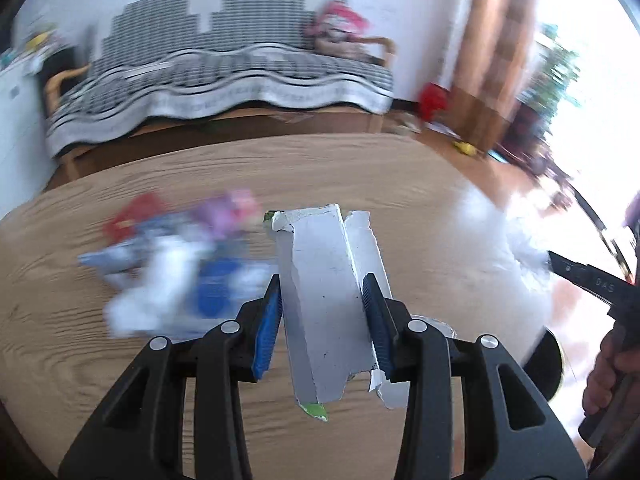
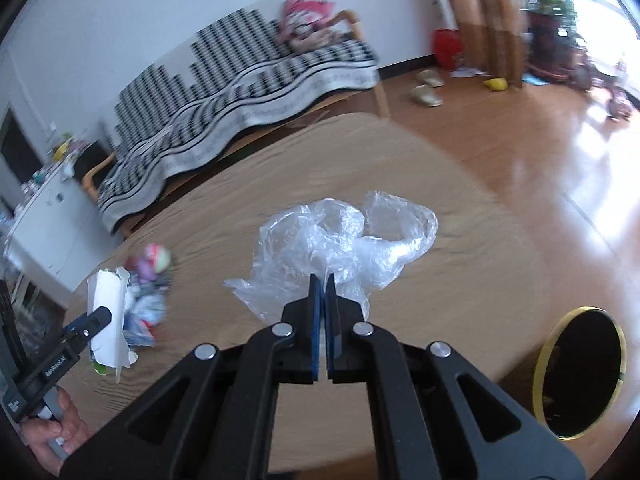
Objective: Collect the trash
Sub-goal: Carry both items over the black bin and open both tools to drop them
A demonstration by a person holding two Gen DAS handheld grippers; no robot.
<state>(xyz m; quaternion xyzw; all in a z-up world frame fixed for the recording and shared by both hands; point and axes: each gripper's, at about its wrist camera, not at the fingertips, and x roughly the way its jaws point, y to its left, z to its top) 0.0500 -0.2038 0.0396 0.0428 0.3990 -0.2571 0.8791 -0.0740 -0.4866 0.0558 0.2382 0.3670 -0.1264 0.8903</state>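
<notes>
Across the room behind, the sofa (image 2: 240,92) with a black and white checked cover stands against the white wall; a pink and red soft thing (image 2: 304,20) lies at its far end; the wooden floor (image 2: 520,152) shines in the window light, and a pair of pale slippers (image 2: 428,88) lies on it. Nearer to the cameras, the round wooden table (image 1: 120,360) takes most of both views; beside its edge, lower down, a black bin with a gold rim (image 2: 580,372) stands open. On the table, to the left side, a small heap of wrappers (image 1: 180,272) lies, blurred, in blue, white, red and purple colours; I cannot tell what each piece is.

The clear plastic bag (image 2: 340,240) is crumpled and hangs in front of the right gripper (image 2: 324,284); its jaws are closed together, and a fold of the bag is pinched between the blue pads; the rest of the bag spreads out above the table. The torn white carton piece (image 1: 324,300), with a green edge at its lower tip, is clamped upright between the blue pads of the left gripper (image 1: 322,300); the jaws are partly apart and press on both of its sides. A hand (image 2: 52,428) holds the handle of the left gripper; another hand (image 1: 612,376) holds the right one.
</notes>
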